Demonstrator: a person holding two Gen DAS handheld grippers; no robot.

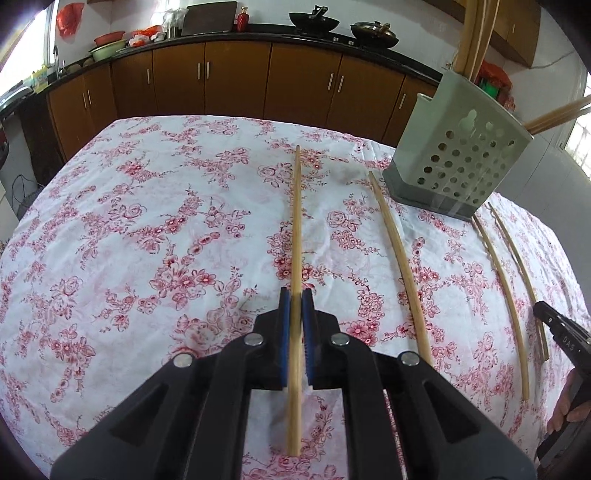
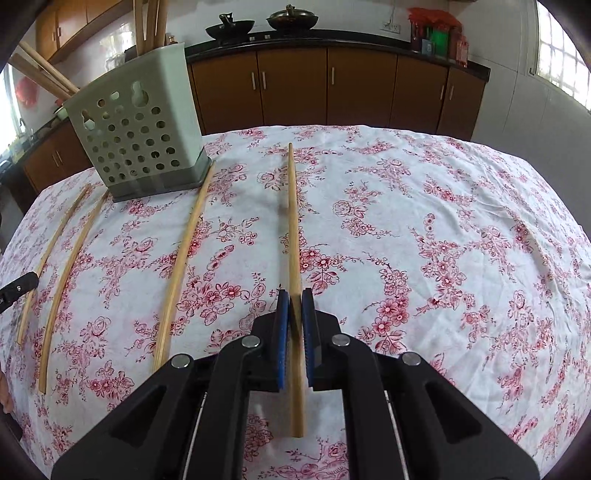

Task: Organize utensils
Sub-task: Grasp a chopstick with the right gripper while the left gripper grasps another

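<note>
Four wooden chopsticks lie side by side on the floral tablecloth (image 1: 147,221). My left gripper (image 1: 296,299) is shut on the leftmost chopstick (image 1: 296,221), its blue pads pressing the shaft. My right gripper (image 2: 295,299) is shut on the rightmost chopstick (image 2: 293,221). Two loose chopsticks (image 1: 400,266) (image 1: 502,295) lie between them; in the right wrist view the same two chopsticks (image 2: 183,266) (image 2: 68,273) show. A grey-green perforated holder (image 1: 461,158) (image 2: 136,136) stands behind them with several chopsticks upright in it. Each view catches the other gripper (image 1: 554,321) (image 2: 18,288) at its edge.
Brown kitchen cabinets (image 1: 236,81) with a dark counter run behind the table, bearing two woks (image 2: 288,20) and bowls. The table's far edge (image 2: 332,127) drops off before the cabinets. A hand (image 1: 569,406) shows at the right edge of the left wrist view.
</note>
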